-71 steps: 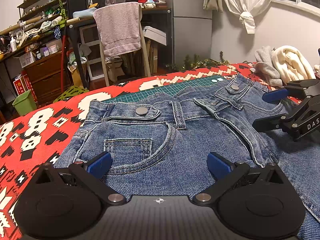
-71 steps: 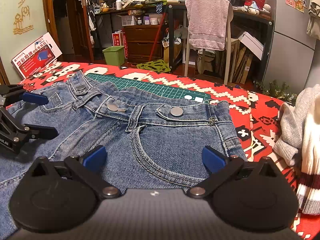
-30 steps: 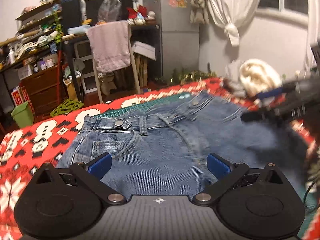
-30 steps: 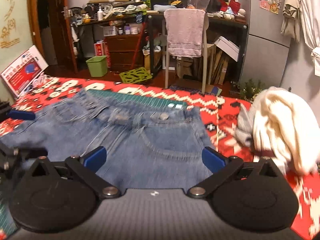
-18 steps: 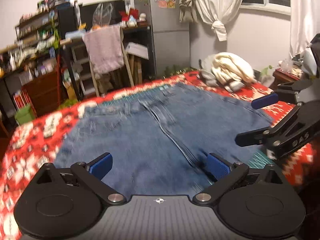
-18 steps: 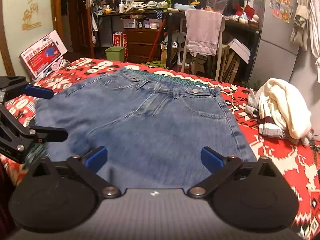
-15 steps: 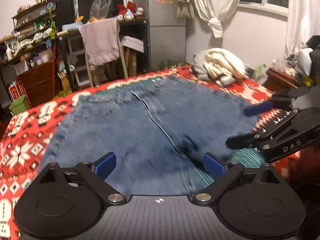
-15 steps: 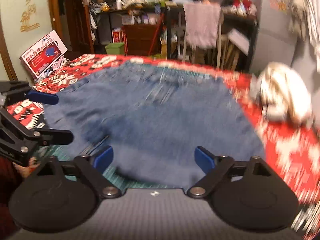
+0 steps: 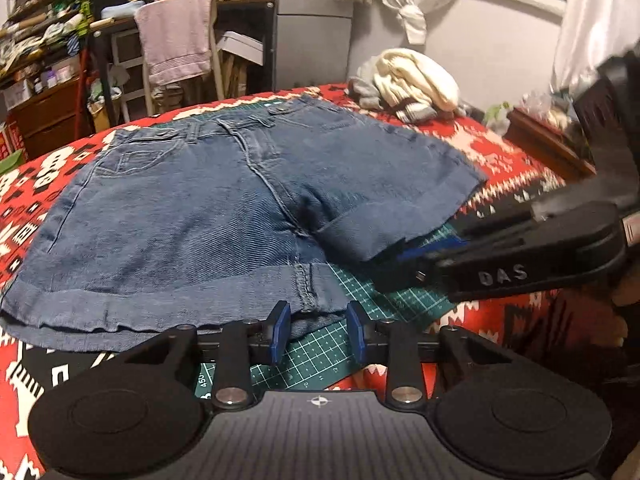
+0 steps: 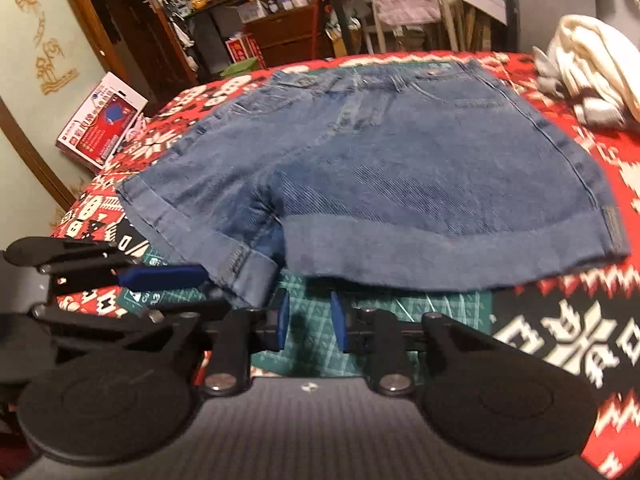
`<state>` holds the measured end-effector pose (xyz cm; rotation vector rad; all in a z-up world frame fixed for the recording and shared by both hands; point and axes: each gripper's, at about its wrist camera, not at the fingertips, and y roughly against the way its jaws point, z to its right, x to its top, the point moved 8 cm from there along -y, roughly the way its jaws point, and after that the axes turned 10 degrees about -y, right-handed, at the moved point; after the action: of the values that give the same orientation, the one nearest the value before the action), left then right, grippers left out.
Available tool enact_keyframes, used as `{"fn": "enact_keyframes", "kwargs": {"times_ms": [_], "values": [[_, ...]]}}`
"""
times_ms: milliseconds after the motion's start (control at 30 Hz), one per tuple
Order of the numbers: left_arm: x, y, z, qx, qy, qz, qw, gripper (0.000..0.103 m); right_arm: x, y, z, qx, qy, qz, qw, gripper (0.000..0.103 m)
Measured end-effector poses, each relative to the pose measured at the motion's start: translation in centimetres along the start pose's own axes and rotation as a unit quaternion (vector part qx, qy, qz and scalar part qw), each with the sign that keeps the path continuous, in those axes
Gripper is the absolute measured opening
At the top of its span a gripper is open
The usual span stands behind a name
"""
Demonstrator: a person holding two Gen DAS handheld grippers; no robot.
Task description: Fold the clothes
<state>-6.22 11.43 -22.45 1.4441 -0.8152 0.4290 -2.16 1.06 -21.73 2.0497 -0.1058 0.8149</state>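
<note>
Blue denim shorts lie flat on a green cutting mat, waistband far, cuffed leg hems near. My left gripper sits at the inner end of the left leg's hem. Its fingers stand a narrow gap apart, with the seam edge between their tips and mat showing behind. In the right wrist view the shorts fill the middle. My right gripper is just below the other leg's hem, fingers close together over bare mat. The left gripper shows there at the cuff corner, and the right gripper reaches under the hem.
A red patterned cloth covers the surface under the mat. A heap of cream and grey clothes lies at the far right. Behind stand a chair with a pink towel and cluttered shelves. A printed box leans at the left.
Both grippers pulled back from the waistband to the near hems. Their fingers went from wide apart to a narrow gap. The shorts now lie spread flat.
</note>
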Motion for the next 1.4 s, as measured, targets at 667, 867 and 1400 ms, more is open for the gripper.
{"fn": "enact_keyframes", "kwargs": {"times_ms": [667, 867, 1400], "values": [[1.3, -0.8, 0.1, 0.003, -0.012, 0.041, 0.9991, 0.038, 3.1, 0.7, -0.4, 0.028, -0.007, 0.078, 0.997, 0.024], [1.0, -3.0, 0.5, 0.014, -0.035, 0.02, 0.9991, 0.038, 3.1, 0.3, -0.2, 0.031, -0.001, 0.064, 0.997, 0.026], [3.7, 4.0, -2.4, -0.005, 0.038, 0.099, 0.9943, 0.005, 4.8, 3.1, 1.7, 0.127, -0.15, 0.05, 0.979, 0.003]]}}
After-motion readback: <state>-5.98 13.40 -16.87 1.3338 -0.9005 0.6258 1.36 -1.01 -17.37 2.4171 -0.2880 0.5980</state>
